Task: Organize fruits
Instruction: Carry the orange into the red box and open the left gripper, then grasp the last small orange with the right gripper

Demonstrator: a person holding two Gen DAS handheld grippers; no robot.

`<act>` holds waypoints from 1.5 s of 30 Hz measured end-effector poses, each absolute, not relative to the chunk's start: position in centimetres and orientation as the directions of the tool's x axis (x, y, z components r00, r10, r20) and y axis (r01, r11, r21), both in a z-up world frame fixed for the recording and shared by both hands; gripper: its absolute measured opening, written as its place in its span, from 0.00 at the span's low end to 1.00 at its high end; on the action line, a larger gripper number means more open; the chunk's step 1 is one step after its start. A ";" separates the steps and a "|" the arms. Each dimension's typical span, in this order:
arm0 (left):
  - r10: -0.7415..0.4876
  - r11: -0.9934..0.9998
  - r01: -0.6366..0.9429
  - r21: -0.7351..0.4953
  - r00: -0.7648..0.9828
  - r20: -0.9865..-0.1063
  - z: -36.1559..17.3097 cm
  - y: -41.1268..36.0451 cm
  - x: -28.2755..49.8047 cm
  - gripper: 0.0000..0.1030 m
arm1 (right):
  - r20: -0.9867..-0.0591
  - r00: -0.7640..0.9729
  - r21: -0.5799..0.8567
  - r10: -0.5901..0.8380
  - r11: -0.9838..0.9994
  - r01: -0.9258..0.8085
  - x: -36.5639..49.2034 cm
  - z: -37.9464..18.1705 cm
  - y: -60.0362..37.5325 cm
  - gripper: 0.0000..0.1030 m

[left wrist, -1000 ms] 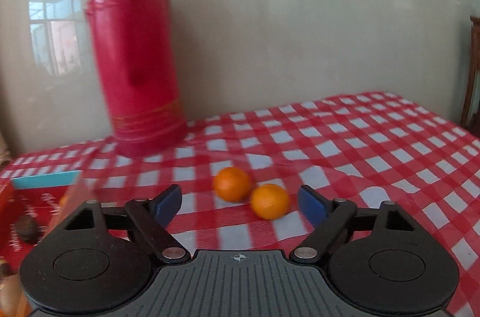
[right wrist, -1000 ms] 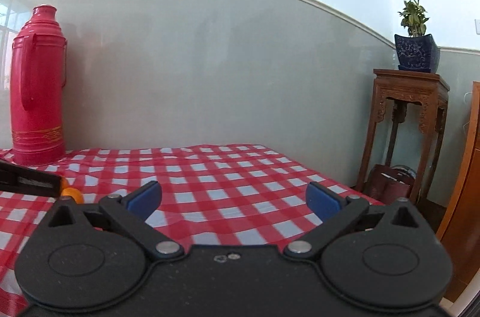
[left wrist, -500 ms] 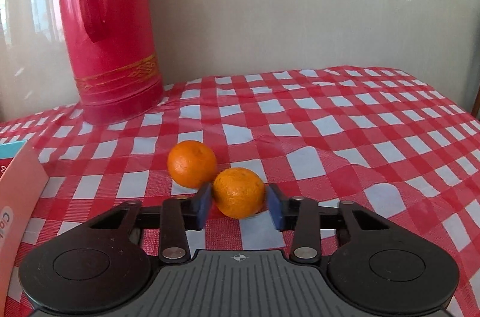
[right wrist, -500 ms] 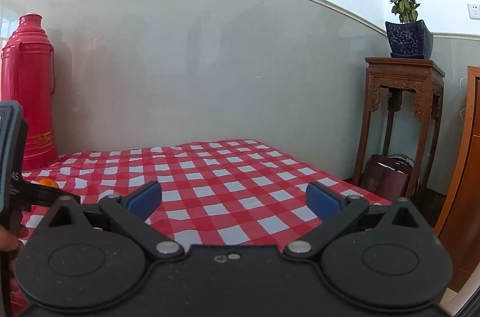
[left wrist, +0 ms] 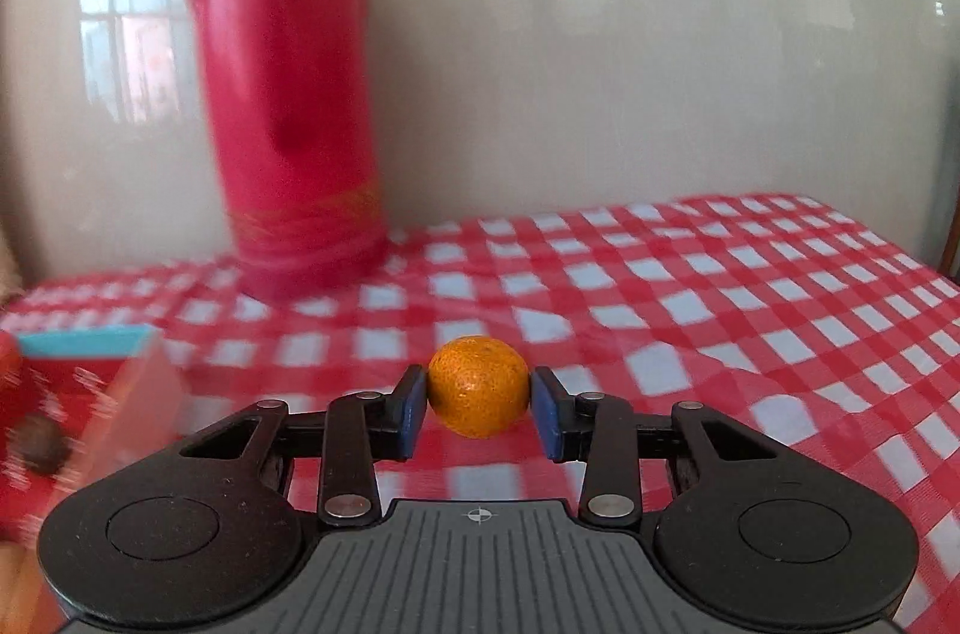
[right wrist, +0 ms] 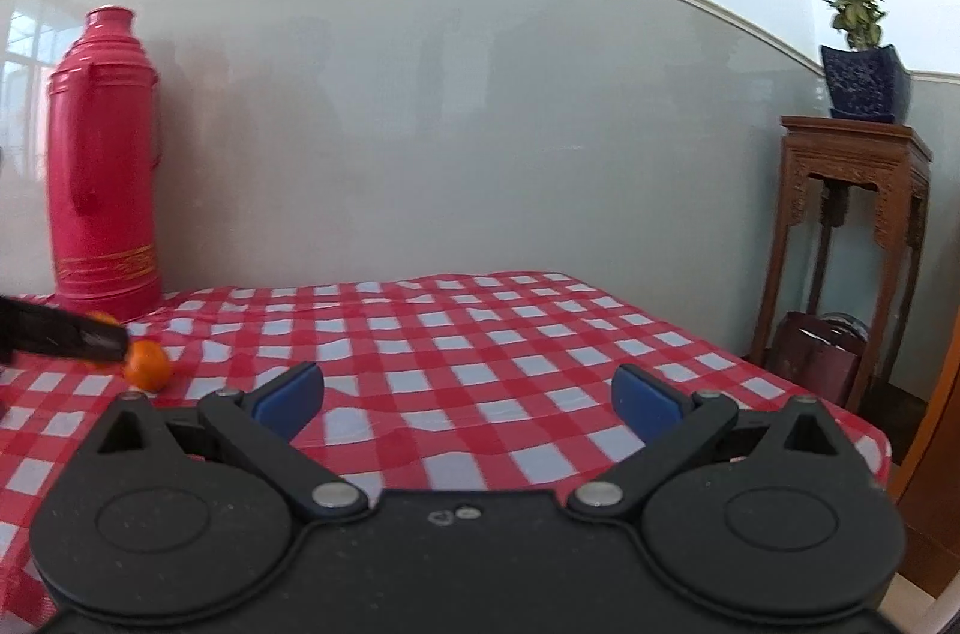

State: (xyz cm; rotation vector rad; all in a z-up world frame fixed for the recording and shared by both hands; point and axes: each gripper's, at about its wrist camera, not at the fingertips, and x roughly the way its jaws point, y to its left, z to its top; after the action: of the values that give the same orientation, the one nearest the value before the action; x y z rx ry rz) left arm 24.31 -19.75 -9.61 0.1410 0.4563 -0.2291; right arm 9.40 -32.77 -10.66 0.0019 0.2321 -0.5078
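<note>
My left gripper [left wrist: 479, 409] is shut on a small orange [left wrist: 479, 385] and holds it above the red-checked tablecloth [left wrist: 750, 310]. In the right wrist view a second orange [right wrist: 147, 365] lies on the cloth at the left, just beside the tip of the left gripper [right wrist: 90, 343], whose held orange barely shows. My right gripper [right wrist: 468, 397] is open and empty, over the cloth's front part.
A tall red thermos [left wrist: 288, 93] stands at the back left against the wall; it also shows in the right wrist view [right wrist: 102, 166]. A red and teal box [left wrist: 78, 394] sits at the left. A wooden stand [right wrist: 852, 250] with a potted plant [right wrist: 861, 51] is off the table's right.
My left gripper closed on the nearer orange and lifted it off the cloth, swinging left. The other orange stayed on the table. The right gripper stayed open and shifted slightly.
</note>
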 end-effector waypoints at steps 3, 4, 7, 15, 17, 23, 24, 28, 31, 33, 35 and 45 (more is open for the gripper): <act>-0.139 0.974 0.201 0.107 0.898 -0.417 -8.4 -16.1 23.4 0.37 | -0.222 0.866 -0.064 -0.447 0.893 0.445 10.0 -10.8 -31.6 0.94; -0.118 0.977 0.180 0.118 0.907 -0.405 -8.2 -14.9 23.1 0.37 | -0.222 0.874 -0.066 -0.432 0.901 0.429 10.2 -10.8 -31.1 0.94; -0.037 0.984 0.102 0.149 0.922 -0.384 -7.7 -10.6 22.5 0.37 | -0.220 0.893 -0.080 -0.393 0.919 0.385 10.8 -10.9 -29.5 0.94; 0.137 0.984 -0.076 0.163 0.903 -0.406 -8.5 -2.0 22.8 0.37 | -0.207 0.945 -0.096 -0.254 0.966 0.238 12.3 -11.1 -24.9 0.94; 0.164 0.981 -0.105 0.163 0.896 -0.413 -8.9 -0.8 22.9 0.37 | -0.206 0.953 -0.106 -0.222 0.973 0.203 12.7 -11.2 -23.7 0.94; 0.237 0.970 -0.190 0.149 0.867 -0.439 -10.1 2.6 23.3 0.37 | -0.219 0.965 -0.121 -0.141 0.986 0.117 13.6 -11.5 -20.7 0.94; 0.248 0.968 -0.204 0.146 0.860 -0.446 -10.3 3.1 23.3 0.37 | -0.221 0.966 -0.119 -0.132 0.987 0.108 13.8 -11.5 -20.4 0.94; 0.234 0.972 -0.213 0.100 0.831 -0.505 -11.2 4.5 23.7 0.40 | -0.234 0.967 -0.100 -0.103 0.992 0.082 14.3 -11.7 -19.6 0.94; 0.219 0.974 -0.217 0.062 0.838 -0.500 -11.1 5.0 22.9 0.70 | -0.245 0.966 -0.083 -0.081 0.995 0.062 14.7 -11.8 -19.0 0.94; 0.193 0.979 -0.200 0.037 0.857 -0.477 -10.9 5.1 22.1 0.77 | -0.247 0.967 -0.082 -0.068 0.995 0.049 15.0 -12.0 -18.6 0.94; 0.200 0.978 -0.202 0.045 0.866 -0.458 -10.6 4.9 21.2 0.86 | -0.247 0.967 -0.080 -0.053 0.996 0.034 15.2 -12.1 -18.1 0.94; 0.322 0.942 -0.334 0.018 0.891 -0.320 -8.1 9.8 14.1 1.00 | -0.277 0.961 -0.075 -0.001 0.997 -0.021 17.0 -12.1 -16.6 0.94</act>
State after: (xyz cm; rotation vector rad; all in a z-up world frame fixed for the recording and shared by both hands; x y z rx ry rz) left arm 14.08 9.85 -8.11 -0.0374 0.3261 0.3404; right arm 17.00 -16.63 -12.10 -0.0776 0.2801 0.0102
